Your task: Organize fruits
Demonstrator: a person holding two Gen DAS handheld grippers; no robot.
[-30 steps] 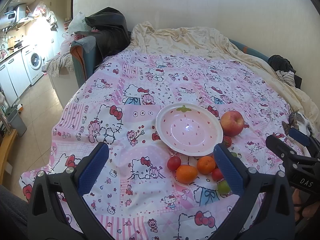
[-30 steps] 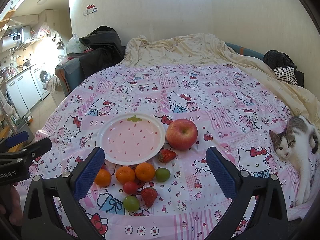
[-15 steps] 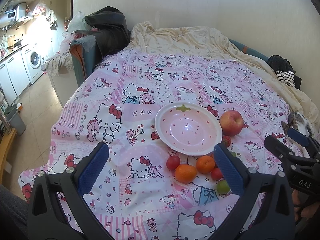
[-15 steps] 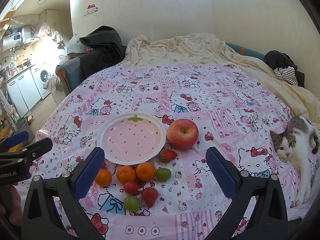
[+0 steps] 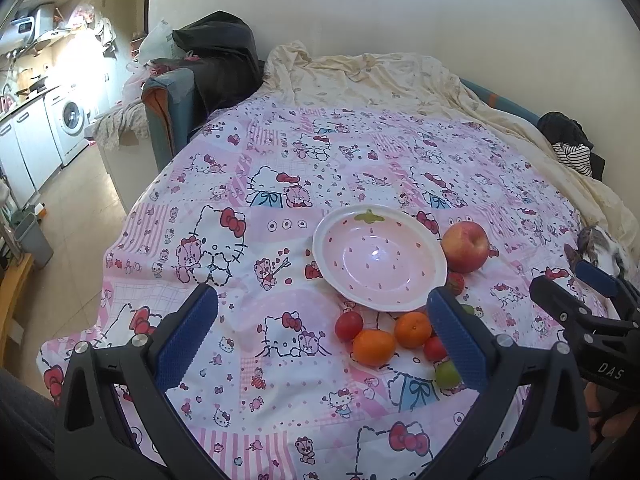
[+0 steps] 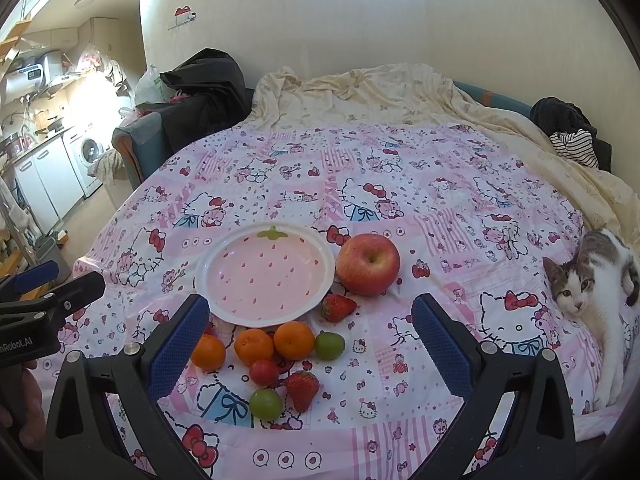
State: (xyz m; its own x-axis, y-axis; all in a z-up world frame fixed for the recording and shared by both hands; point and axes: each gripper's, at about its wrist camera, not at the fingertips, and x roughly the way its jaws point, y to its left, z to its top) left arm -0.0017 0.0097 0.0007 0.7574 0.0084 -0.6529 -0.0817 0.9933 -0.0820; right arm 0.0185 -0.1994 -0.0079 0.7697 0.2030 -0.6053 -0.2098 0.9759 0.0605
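- While almost nothing has shifted in the left wrist view over the last second, the left gripper has eased very slightly back, so the pink strawberry-patterned ceramic plate and the fruit sit a touch higher between its blue pads; the jaws stay spread wide and grasp nothing.
- Ahead of the left jaws, nearer the right pad, lies the plate, still bare; the large red apple touches its far right rim, beyond that pad's tip.
- Just inside the right pad sit a small red tomato and two oranges, and a green grape is half hidden behind the pad.
- At this view's right edge the right gripper's tip pokes in, with the grey-and-white cat's head behind it.
- Seen from the right wrist, the scene has likewise barely drifted: the right gripper hovers released and empty above the pink cartoon-print bedspread.
- Between its jaws lie the oranges, a tomato, two green grapes and two red strawberries; the plate and apple lie just beyond the pad tips.
- Outside the right jaw, well apart from the fruit, the grey-and-white cat lies watching.
- My reading: no fruit has been moved yet, so the sorting has not begun and every piece remains to be placed.
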